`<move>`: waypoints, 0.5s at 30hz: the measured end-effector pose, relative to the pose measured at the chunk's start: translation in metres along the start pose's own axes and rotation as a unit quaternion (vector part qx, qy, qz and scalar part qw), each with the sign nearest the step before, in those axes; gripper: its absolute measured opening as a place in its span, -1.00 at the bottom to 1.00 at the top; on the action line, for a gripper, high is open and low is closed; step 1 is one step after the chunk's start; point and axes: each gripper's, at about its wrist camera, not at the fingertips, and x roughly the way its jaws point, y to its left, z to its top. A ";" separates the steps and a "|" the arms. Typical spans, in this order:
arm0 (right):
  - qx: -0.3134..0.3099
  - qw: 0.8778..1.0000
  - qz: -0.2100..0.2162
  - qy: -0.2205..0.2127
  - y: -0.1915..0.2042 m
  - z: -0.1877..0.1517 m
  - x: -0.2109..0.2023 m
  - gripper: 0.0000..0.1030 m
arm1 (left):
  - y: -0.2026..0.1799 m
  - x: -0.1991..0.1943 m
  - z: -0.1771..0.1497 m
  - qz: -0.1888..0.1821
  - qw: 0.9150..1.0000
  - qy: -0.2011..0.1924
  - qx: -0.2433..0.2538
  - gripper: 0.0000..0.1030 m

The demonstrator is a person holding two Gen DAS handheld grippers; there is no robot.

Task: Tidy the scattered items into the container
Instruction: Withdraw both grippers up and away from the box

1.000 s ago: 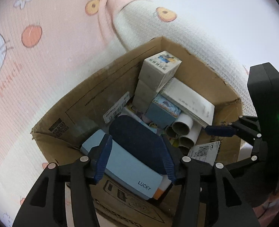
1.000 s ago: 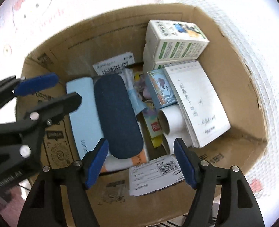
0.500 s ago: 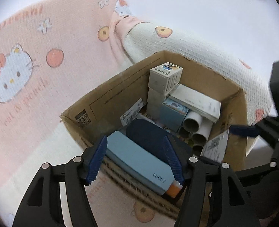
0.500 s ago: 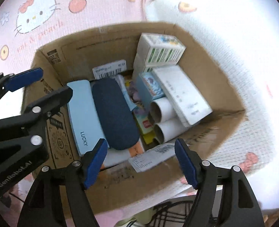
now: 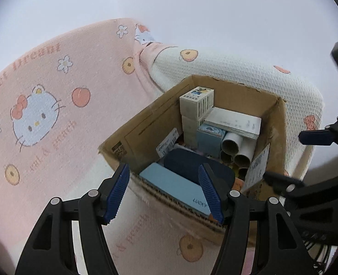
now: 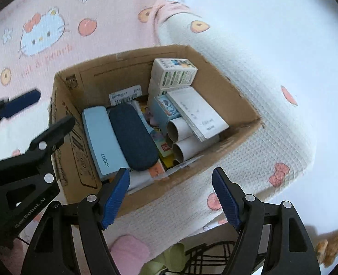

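Right wrist view looks steeply down into the open brown cardboard box (image 6: 226, 87), so the full layout shows: light blue hard case marked LUCKY (image 6: 101, 137) against the wall by the left gripper, dark navy oval fabric case (image 6: 132, 136) just beside it, grey cardboard tubes (image 6: 180, 137) lying next to that, white lined notepad (image 6: 196, 112) resting on the tubes, small white cartons (image 6: 173, 72) stacked at the far wall. Left wrist view is shallower: it sees the same contents end-on over the near rim (image 5: 169, 197) and mostly the pale wall behind.

Left gripper (image 5: 164, 192): jaws have just been opening, now wide, nothing between the pads, over the near rim with both cases right behind. Right gripper (image 6: 170, 197): jaws also just opening, wide, empty, outside the box's near wall, over the blanket.

All items visible sit in the box. Box rests on a pink-and-cream waffle blanket with cat and peach print (image 6: 272, 142). Black wire rack (image 6: 210, 256) below the blanket edge.
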 end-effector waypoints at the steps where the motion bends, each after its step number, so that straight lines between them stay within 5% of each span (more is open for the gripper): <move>1: 0.004 1.000 -0.002 -0.004 -0.001 0.000 -0.003 0.42 | 0.002 0.000 0.000 -0.002 1.000 0.004 -0.007 0.29; 6: 0.014 1.000 -0.007 -0.018 0.000 -0.001 -0.016 0.50 | 0.011 -0.001 0.000 -0.013 0.999 0.014 -0.039 0.30; 15: 0.000 1.000 -0.012 -0.019 0.011 -0.002 -0.018 0.50 | 0.006 -0.003 -0.004 -0.012 0.999 0.012 -0.027 0.30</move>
